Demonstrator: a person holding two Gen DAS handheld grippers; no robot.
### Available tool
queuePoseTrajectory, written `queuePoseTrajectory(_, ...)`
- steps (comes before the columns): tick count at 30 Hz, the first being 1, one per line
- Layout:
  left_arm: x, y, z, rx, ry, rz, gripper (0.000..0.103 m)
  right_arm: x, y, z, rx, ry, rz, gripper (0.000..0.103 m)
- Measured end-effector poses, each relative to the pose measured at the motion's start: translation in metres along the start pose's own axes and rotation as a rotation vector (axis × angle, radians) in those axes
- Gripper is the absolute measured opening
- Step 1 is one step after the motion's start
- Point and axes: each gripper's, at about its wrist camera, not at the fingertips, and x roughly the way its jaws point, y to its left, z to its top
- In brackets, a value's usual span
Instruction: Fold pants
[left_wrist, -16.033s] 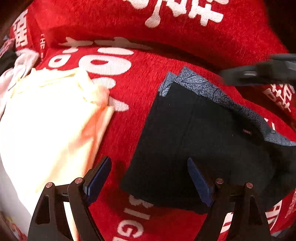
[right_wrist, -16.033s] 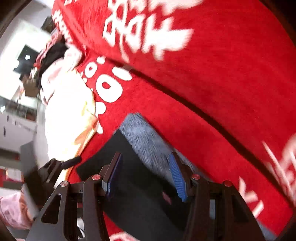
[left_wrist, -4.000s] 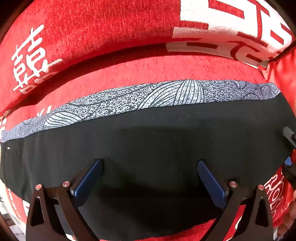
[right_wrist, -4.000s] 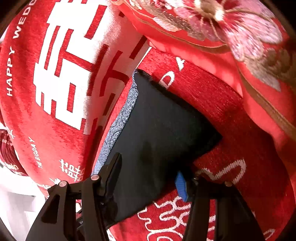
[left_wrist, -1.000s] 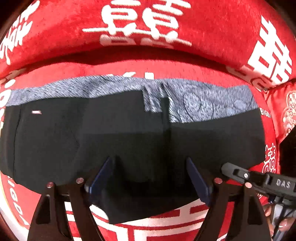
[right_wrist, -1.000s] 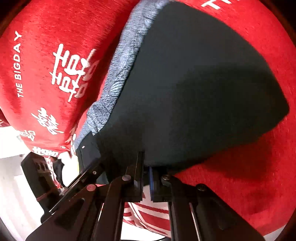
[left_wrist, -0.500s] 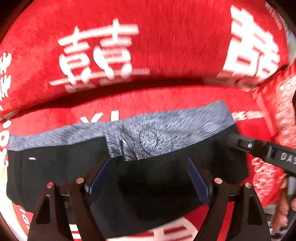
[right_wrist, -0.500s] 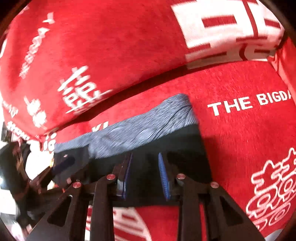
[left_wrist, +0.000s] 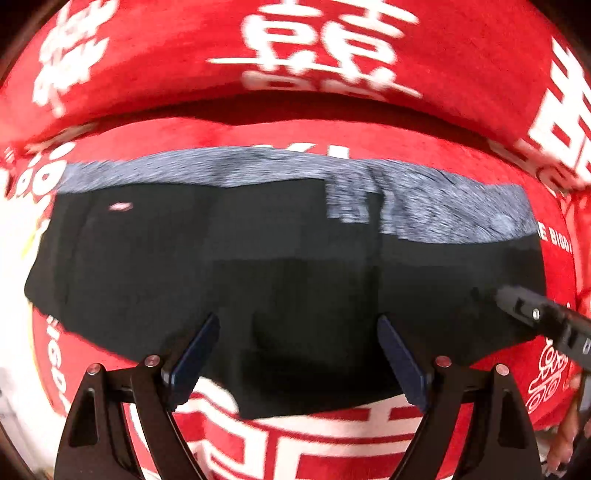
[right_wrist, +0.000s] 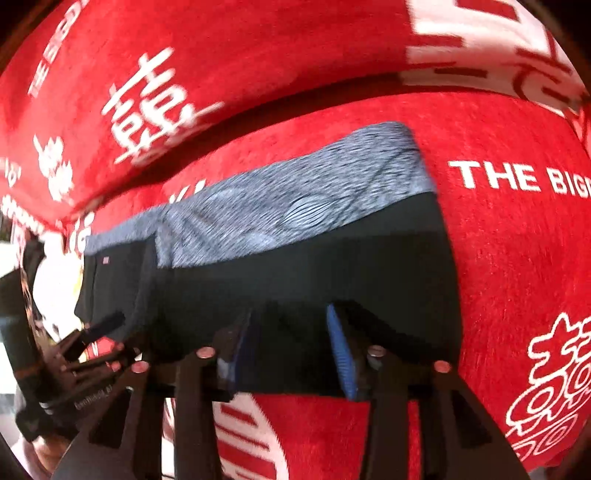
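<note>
The black pants (left_wrist: 280, 273) with a grey patterned waistband (left_wrist: 424, 206) lie folded flat on a red cushion. In the left wrist view my left gripper (left_wrist: 295, 354) hovers over their near edge, jaws wide and still opening, nothing pinched. The right gripper's tip (left_wrist: 535, 317) pokes in from the right edge over the cloth. In the right wrist view the pants (right_wrist: 295, 273) stretch leftward with the waistband (right_wrist: 295, 206) on top. My right gripper (right_wrist: 291, 347) is above their near edge, jaws opening, cloth beneath but not pinched. The left gripper (right_wrist: 92, 350) shows at lower left.
The pants rest on a red sofa seat (left_wrist: 406, 443) with white lettering, a red back cushion (left_wrist: 221, 59) behind. Pale clothing (left_wrist: 18, 229) lies at the left edge. A hand (left_wrist: 565, 435) shows at lower right. Red seat (right_wrist: 517, 258) extends right of the pants.
The right gripper has let go of the pants' edge and its jaws have parted. It rose and swung round over the folded pants. The left gripper's jaws widened slightly.
</note>
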Motion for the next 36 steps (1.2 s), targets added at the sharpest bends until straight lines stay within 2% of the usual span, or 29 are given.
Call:
queuePoseTrajectory(4, -0.002, 0.03, -0.009, -0.073, -0.001, 0.0, 0.088, 0.001, 0.026, -0.005, -0.086, 0.028, -0.007, 0.046)
queuePoseTrajectory(8, 0.002, 0.049, -0.015, -0.1, 0.022, 0.007, 0.088, 0.004, 0.056, -0.01, -0.143, 0.028, -0.007, 0.046)
queuePoseTrajectory(14, 0.001, 0.078, -0.019, -0.109, 0.023, 0.008, 0.088, 0.025, 0.1, -0.012, -0.159, 0.029, -0.004, 0.046)
queuePoseTrajectory(17, 0.003, 0.093, -0.02, -0.125, 0.022, 0.005, 0.088, 0.044, 0.115, -0.021, -0.172, 0.068, -0.014, 0.046)
queuePoseTrajectory(20, 0.006, 0.109, -0.02, -0.142, 0.025, 0.006, 0.088, 0.059, 0.12, -0.03, -0.188, 0.076, -0.076, 0.048)
queuePoseTrajectory(26, 0.004, 0.134, -0.024, -0.173, 0.018, 0.003, 0.088, 0.061, 0.123, -0.031, -0.184, 0.076, -0.088, 0.051)
queuePoseTrajectory(36, 0.008, 0.176, -0.026, -0.238, 0.01, -0.015, 0.088, 0.069, 0.14, -0.033, -0.237, 0.085, -0.149, 0.065)
